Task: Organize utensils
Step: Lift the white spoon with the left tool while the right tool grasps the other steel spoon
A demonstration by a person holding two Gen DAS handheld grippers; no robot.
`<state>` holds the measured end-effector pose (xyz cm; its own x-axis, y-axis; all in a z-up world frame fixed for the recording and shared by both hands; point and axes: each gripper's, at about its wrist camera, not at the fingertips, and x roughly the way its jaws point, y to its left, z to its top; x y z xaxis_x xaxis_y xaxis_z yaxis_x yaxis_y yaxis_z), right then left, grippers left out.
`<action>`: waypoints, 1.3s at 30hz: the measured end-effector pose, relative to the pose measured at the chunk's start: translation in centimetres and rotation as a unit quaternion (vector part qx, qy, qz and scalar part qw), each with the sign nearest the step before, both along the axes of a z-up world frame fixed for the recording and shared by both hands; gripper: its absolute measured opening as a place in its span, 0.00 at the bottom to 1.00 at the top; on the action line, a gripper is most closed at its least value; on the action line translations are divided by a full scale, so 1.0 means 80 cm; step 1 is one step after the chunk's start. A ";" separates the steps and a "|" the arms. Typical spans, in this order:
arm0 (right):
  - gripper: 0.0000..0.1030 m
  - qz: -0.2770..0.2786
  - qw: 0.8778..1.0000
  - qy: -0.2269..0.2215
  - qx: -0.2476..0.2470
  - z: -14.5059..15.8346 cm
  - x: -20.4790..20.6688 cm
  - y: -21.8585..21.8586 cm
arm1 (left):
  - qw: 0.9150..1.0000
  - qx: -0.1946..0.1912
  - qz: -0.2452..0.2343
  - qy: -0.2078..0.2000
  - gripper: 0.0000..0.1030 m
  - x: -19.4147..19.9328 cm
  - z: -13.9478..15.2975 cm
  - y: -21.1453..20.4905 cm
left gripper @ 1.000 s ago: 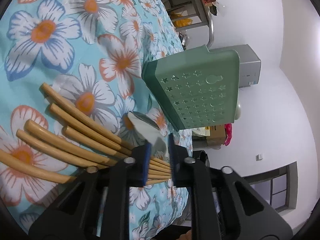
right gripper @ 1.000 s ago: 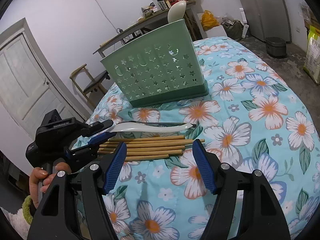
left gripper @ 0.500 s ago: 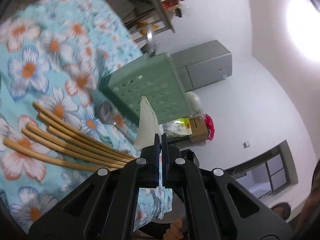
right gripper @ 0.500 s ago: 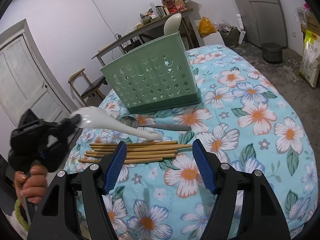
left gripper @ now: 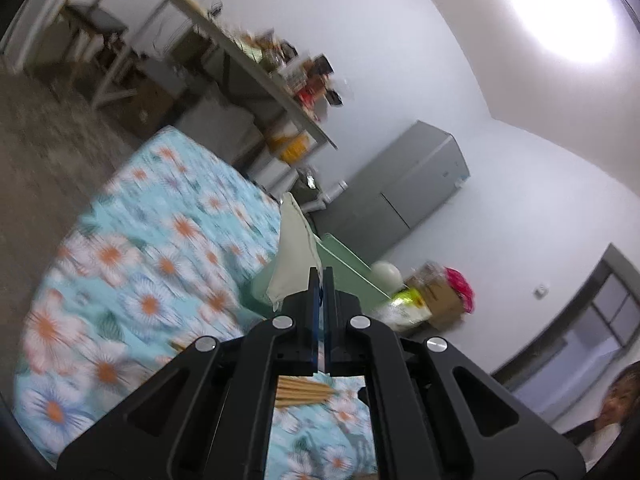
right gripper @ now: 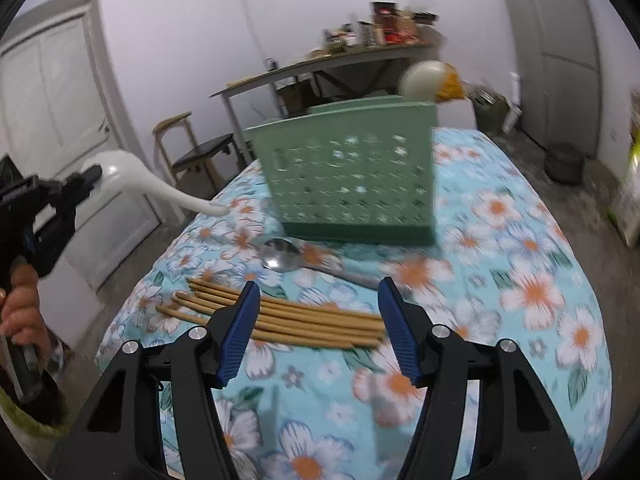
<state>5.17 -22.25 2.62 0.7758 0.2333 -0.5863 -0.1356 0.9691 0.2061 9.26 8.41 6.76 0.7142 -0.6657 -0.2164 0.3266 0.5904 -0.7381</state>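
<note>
Nearest to us, our right gripper [right gripper: 316,330] hung with its blue pads spread wide, gripping nothing, just above the near ends of the bamboo chopsticks [right gripper: 280,314]. We counted about 5 or 6 of them, lying side by side on the flowered tablecloth [right gripper: 520,280], as they had 1 second before.

Just beyond them lay the metal spoon [right gripper: 280,258], bowl toward the holder. 1 second earlier the white ladle-shaped spoon [right gripper: 140,184] had rested on the cloth beside it. Now our left gripper [left gripper: 319,280] was clenched on that white spoon near its bowl end and had carried it up and off to the left, clear of the cloth, with its handle pointing down toward the table edge. In the left wrist view the jaws stood nearly together with the pale spoon rising ahead of them.

Farthest stood the green perforated utensil holder [right gripper: 352,176], upright on the cloth, with 1 cream-coloured spoon [right gripper: 420,80] already poking above its rim.

We judged that the pick-up was done and that the next step was to carry the white spoon over the holder and lower it in. The metal spoon and chopsticks remained to be sorted.
</note>
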 end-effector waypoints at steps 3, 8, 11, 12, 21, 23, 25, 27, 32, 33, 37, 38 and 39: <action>0.57 0.036 0.999 0.001 -0.032 0.003 0.023 0.025 | 1.000 0.015 0.024 -0.011 0.00 -0.004 0.002 0.015; 0.57 0.102 0.990 0.037 -0.094 -0.009 0.075 0.062 | 0.999 0.025 0.044 -0.018 0.00 -0.011 -0.003 0.032; 0.57 0.132 0.981 0.066 -0.125 -0.022 0.103 0.075 | 0.998 0.026 0.047 -0.018 0.00 -0.009 -0.008 0.036; 0.57 0.141 0.978 0.076 -0.136 -0.026 0.113 0.079 | 0.999 0.023 0.047 -0.016 0.00 -0.008 -0.010 0.040; 0.57 0.189 0.959 0.129 -0.168 -0.047 0.164 0.102 | 0.999 0.015 0.048 -0.008 0.00 0.005 -0.026 0.047; 0.57 0.201 0.953 0.146 -0.172 -0.060 0.176 0.107 | 0.999 0.013 0.048 -0.007 0.00 0.006 -0.027 0.047; 0.57 0.203 0.951 0.149 -0.178 -0.064 0.178 0.109 | 0.999 0.013 0.048 -0.007 0.00 0.007 -0.028 0.047; 0.56 0.208 0.949 0.146 -0.188 -0.068 0.177 0.112 | 0.999 0.012 0.048 -0.005 0.00 0.007 -0.028 0.047; 0.39 0.211 0.945 0.128 -0.213 -0.068 0.171 0.117 | 0.999 0.013 0.048 -0.006 0.00 0.009 -0.030 0.045; 0.39 0.212 0.946 0.126 -0.211 -0.067 0.170 0.115 | 0.999 0.013 0.048 -0.006 0.00 0.008 -0.030 0.046; 0.38 0.207 0.950 0.113 -0.206 -0.059 0.163 0.108 | 0.999 0.014 0.049 -0.007 0.00 0.009 -0.032 0.043; 0.38 0.205 0.951 0.108 -0.206 -0.056 0.161 0.106 | 0.999 0.014 0.049 -0.007 0.00 0.008 -0.031 0.042; 0.38 0.202 0.953 0.100 -0.204 -0.050 0.155 0.103 | 0.999 0.015 0.048 -0.009 0.00 0.008 -0.031 0.041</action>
